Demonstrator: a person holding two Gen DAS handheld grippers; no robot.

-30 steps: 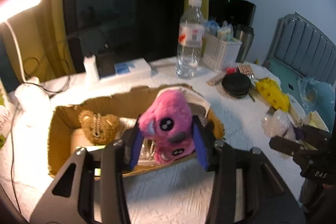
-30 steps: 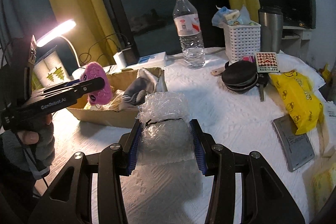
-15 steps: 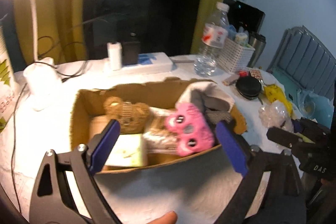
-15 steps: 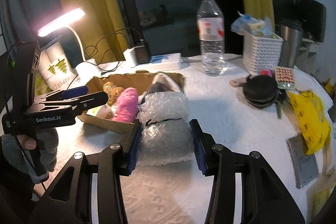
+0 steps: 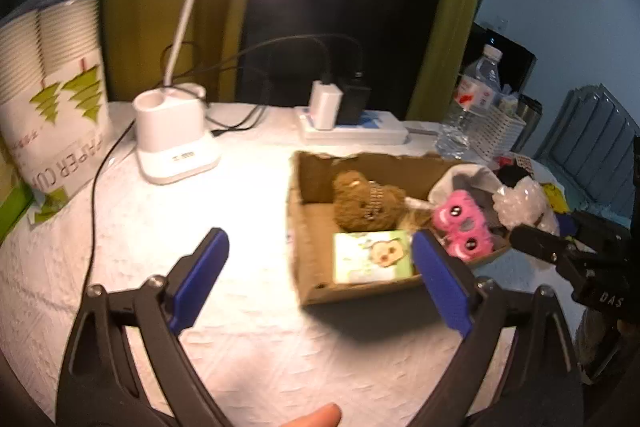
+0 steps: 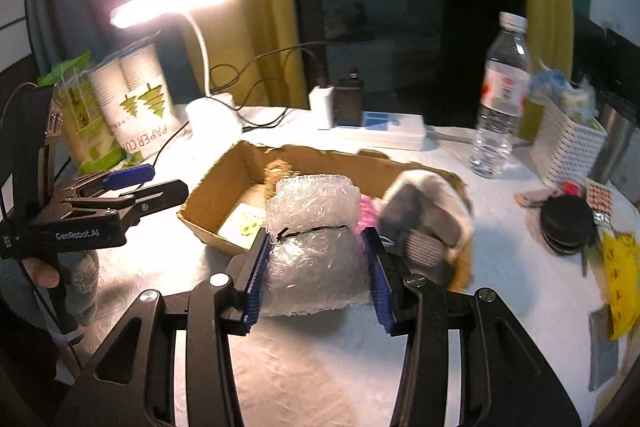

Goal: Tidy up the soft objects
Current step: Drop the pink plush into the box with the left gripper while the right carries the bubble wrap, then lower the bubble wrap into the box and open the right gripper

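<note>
Right wrist: right tongs (image 6: 316,269) clamping bubble-wrap bundle (image 6: 314,227), cardboard box (image 6: 224,183) behind, left tongs (image 5: 320,275) spread empty.

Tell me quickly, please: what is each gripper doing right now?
Left gripper: open, holding nothing.
Right gripper: closed on the bubble wrap bundle.

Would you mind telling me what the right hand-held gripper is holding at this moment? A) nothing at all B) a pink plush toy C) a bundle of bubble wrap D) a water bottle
C: in the right wrist view, the right hand-held gripper has both blue pads pressed against the bundle of bubble wrap, while the pink plush toy lies in the cardboard box.
</note>
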